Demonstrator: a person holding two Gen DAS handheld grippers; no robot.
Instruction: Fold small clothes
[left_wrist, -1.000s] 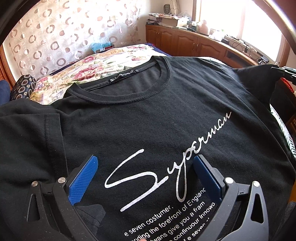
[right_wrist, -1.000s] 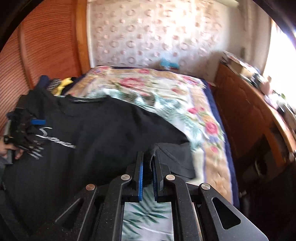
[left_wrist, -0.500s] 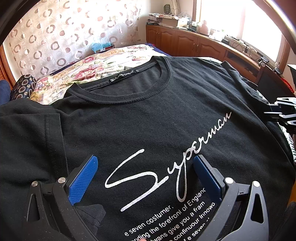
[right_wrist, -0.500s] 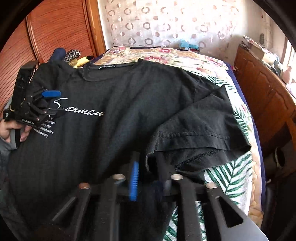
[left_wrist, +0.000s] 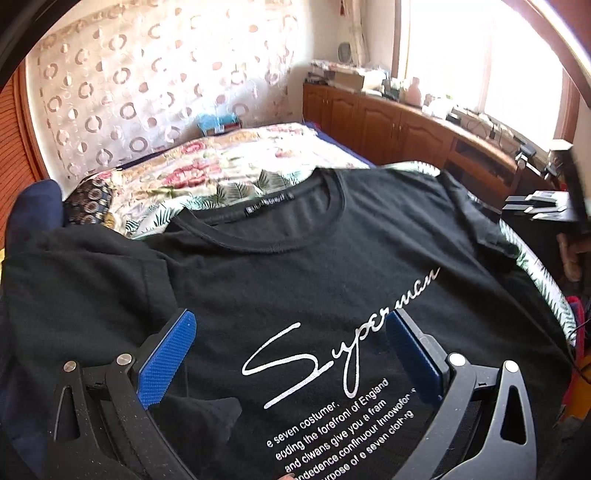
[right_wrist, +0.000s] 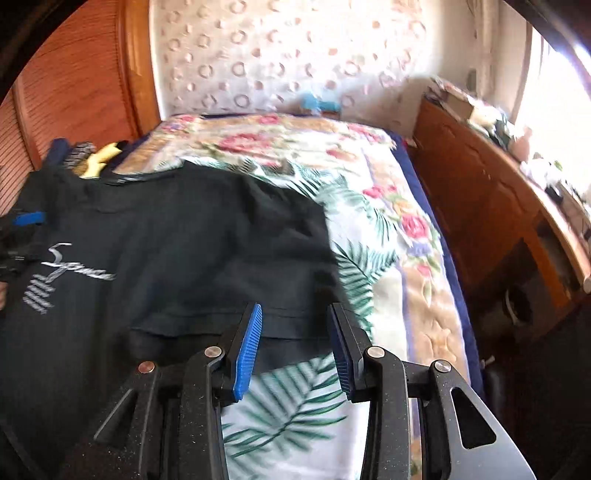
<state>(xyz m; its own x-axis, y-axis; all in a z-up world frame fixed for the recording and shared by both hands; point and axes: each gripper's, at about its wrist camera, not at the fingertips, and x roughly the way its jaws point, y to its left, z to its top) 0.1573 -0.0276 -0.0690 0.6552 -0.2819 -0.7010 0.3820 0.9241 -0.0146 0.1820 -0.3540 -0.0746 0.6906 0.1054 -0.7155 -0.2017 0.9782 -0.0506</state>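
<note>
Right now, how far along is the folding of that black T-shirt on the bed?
Barely started. Done: the black T-shirt lies spread face up on the floral bedspread, its sleeve laid flat. In hand: nothing; the left gripper is open over the print, and the right gripper is open at the sleeve hem. Left: every fold, as no side or sleeve is turned in yet.

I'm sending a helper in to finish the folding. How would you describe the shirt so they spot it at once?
Start at the bed with the floral and palm-leaf cover. Spread flat across its near end lies a black T-shirt, neckline toward the wall. Unlike the dark clothes bunched by the headboard, its chest carries white script and lines of small white print.
</note>
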